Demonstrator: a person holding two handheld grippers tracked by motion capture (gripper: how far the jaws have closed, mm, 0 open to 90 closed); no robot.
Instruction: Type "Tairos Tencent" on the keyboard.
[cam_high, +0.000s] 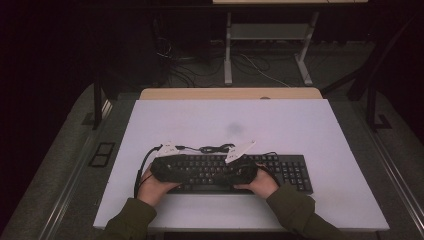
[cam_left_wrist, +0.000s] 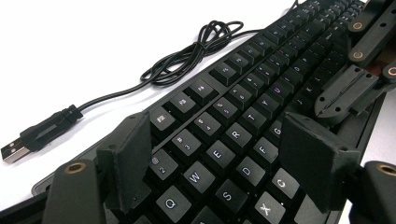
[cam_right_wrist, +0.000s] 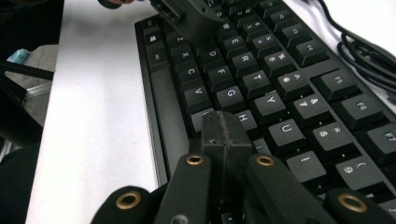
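Two grippers poised over the keyboard (cam_high: 235, 172) on the white surface (cam_high: 300, 130).
Your left gripper (cam_left_wrist: 224, 154) is spread above the letter keys; your right gripper (cam_right_wrist: 226, 135), pressed together, likely presses next.

The left hand-held gripper (cam_high: 172, 167) is held low with its jaws parted. The right hand-held gripper (cam_high: 240, 170) is held opposite it, jaws pressed together.

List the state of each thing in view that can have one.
keyboard: flat on the table, not held.
cable: unplugged, partly coiled beside the keyboard.
USB plug: loose on the table.
left gripper: open over the keys.
right gripper: shut, empty, above the keys.
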